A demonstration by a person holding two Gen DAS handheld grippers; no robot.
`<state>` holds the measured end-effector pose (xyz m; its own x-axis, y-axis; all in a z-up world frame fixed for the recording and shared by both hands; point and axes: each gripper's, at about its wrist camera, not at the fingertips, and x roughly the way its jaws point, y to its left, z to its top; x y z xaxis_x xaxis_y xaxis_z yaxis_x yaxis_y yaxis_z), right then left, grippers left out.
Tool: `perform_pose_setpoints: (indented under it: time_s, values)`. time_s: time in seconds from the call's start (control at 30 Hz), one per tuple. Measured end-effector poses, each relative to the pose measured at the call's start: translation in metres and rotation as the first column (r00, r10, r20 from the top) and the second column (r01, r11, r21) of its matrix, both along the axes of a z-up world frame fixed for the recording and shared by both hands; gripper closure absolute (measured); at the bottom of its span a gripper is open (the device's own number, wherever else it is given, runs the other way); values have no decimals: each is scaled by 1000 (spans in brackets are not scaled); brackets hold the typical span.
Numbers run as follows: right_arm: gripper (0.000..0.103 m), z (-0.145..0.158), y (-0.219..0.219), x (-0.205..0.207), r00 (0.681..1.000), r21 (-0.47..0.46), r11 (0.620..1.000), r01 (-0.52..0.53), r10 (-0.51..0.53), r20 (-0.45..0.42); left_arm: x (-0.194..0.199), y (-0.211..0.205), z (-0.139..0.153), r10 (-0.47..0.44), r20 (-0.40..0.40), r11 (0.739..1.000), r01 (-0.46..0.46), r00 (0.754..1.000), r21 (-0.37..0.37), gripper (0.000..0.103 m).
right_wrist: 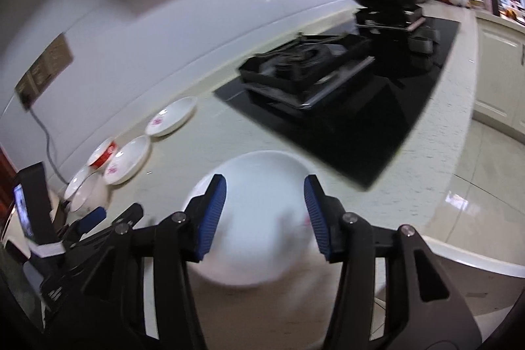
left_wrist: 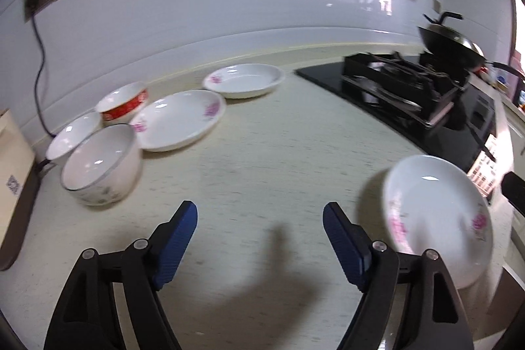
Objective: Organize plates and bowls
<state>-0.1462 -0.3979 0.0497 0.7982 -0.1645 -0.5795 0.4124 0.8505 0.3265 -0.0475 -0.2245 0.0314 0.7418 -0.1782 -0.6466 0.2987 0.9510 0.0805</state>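
Left gripper [left_wrist: 259, 238] open over bare counter [left_wrist: 262, 153]; right gripper [right_wrist: 265, 215] open above near plate [right_wrist: 256, 218]. Best grip rim squarely, lift level, stack on far plates [left_wrist: 178, 120] beside bowls [left_wrist: 101, 163].

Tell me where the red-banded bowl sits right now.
In the left wrist view the red-banded bowl stands at far left on the counter near the wall, behind the floral plate and beside the small white bowl.

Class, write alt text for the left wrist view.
The open left claw hovers over a pale counter, holding nothing. A floral plate lies at right; two plates and three bowls cluster at back left, with a stove at back right.
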Motion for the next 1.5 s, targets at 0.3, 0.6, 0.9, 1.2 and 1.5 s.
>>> perform_pose_setpoints:
  time_s: [0.3,0.6,0.9,1.2,1.5]
  values:
    - [41,-1,59,28,992,-32,991,-126,127,8,50,13,-9,38,-49,999,-38,998,2,23]
    - [34,-4,80,53,991,-31,990,-135,134,-20,103,25,-20,94,-106,995,-98,990,-31,23]
    - [31,-8,116,116,985,-11,987,-160,159,-62,93,82,-22,260,-154,953,-279,953,-119,24]
    - [39,-61,115,242,950,175,971,-160,200,-241,80,121,-25,285,-198,928,-322,938,-187,24]
    - [57,-83,134,302,901,135,953,-270,300,-314,79,114,-29,256,-231,943,-295,939,-152,23]
